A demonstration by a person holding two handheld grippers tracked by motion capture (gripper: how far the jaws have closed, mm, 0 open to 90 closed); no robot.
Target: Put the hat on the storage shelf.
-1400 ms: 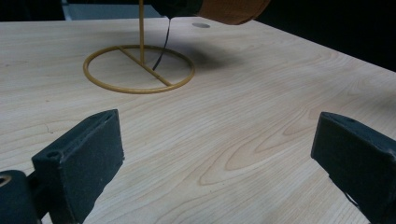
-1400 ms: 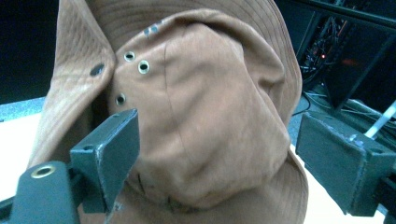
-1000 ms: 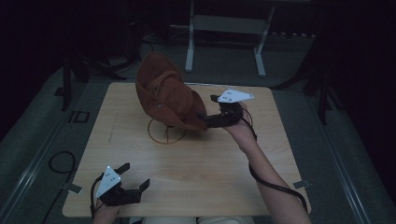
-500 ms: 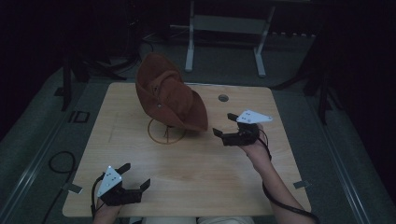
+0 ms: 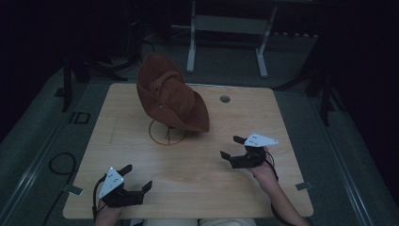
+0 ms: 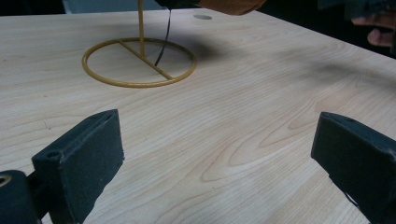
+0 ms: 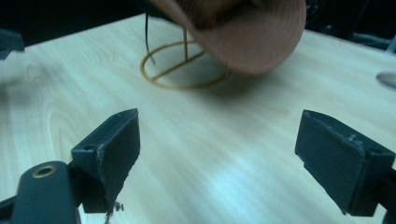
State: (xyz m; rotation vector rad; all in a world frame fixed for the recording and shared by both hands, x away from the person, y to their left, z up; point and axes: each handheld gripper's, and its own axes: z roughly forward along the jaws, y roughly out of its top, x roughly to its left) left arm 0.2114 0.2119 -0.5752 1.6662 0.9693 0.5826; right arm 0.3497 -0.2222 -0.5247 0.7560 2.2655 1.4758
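A brown brimmed hat (image 5: pixel 170 96) hangs tilted on a thin gold wire stand (image 5: pixel 167 134) with a ring base, at the middle back of the wooden table (image 5: pixel 197 188). The hat's brim (image 7: pixel 243 32) and the ring base (image 7: pixel 182 70) also show ahead in the right gripper view. My right gripper (image 5: pixel 231 148) is open over the table's right side, well clear of the hat, with nothing between its jaws. By the front left edge my left gripper (image 5: pixel 137 177) stands open and empty, facing the stand's ring (image 6: pixel 139 63).
A round cable hole (image 5: pixel 225 99) sits in the table near its back right. A white metal frame (image 5: pixel 226 28) stands on the floor beyond the table. A black cable (image 5: pixel 59 162) loops on the floor at the left. Surroundings are dark.
My right gripper has let go of the hat's brim and drawn back toward the front right of the table. The hat stays on its stand. The left gripper has not moved.
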